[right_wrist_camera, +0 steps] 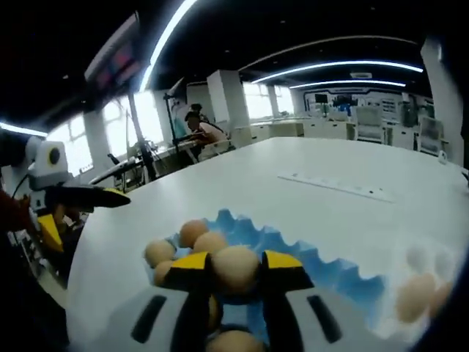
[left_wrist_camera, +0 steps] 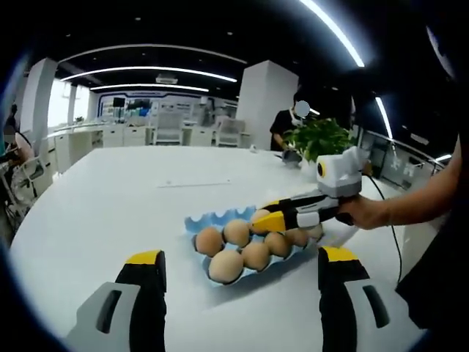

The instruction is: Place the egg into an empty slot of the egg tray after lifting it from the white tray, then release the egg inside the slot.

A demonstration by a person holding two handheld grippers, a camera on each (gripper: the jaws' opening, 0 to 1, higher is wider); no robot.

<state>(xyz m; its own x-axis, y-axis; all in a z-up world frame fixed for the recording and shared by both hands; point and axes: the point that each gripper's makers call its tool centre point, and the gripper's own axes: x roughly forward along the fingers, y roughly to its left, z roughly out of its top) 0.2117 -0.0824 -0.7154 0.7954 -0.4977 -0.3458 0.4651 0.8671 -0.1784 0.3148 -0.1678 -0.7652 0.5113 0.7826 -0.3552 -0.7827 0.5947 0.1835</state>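
My right gripper (right_wrist_camera: 236, 270) is clamped on an egg (right_wrist_camera: 235, 268) — both yellow-tipped jaws press its sides, and it hangs just above the blue egg tray (right_wrist_camera: 322, 268). Under and beside it, other eggs (right_wrist_camera: 192, 233) sit in the slots on the tray's left part. In the left gripper view the same gripper (left_wrist_camera: 272, 218) reaches in from the right over the tray (left_wrist_camera: 201, 220), my hand (left_wrist_camera: 364, 212) behind it. My left gripper (left_wrist_camera: 238, 273) stands open and empty, jaws wide apart, short of the tray. The white tray (right_wrist_camera: 429, 273) lies blurred at the right edge with eggs in it. All of it rests on a white table (left_wrist_camera: 110, 213).
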